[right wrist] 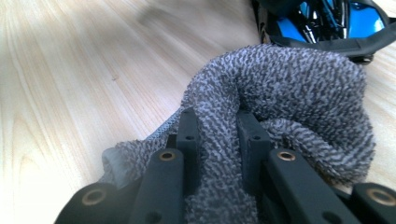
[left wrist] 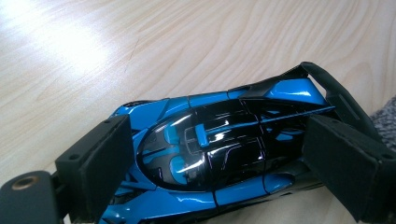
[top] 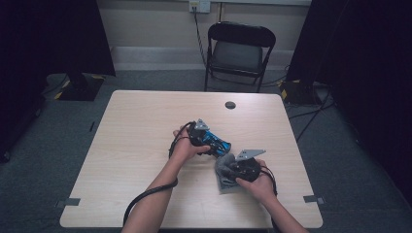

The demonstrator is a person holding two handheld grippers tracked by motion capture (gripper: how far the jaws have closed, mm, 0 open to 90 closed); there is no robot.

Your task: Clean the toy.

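Observation:
A blue and black toy car (left wrist: 210, 149) lies on the wooden table (top: 145, 121) near its middle, rear wing pointing right in the left gripper view. My left gripper (left wrist: 217, 140) is shut on it, one pad against each side of the body. In the high view the left gripper (top: 211, 140) holds the car (top: 221, 144) just left of the right gripper (top: 231, 166). A grey terry cloth (right wrist: 289, 84) is bunched between the jaws of my right gripper (right wrist: 217, 121), which is shut on it. The cloth's folded end lies right next to the car's tail (right wrist: 327, 18); I cannot tell whether it touches. More of the cloth (top: 224, 182) rests on the table.
A small round dark grommet (top: 230, 105) sits in the tabletop at the far side. A black folding chair (top: 238, 48) stands beyond the table. Cables trail on the floor at right (top: 311, 111). Bare wood lies to the left of both hands.

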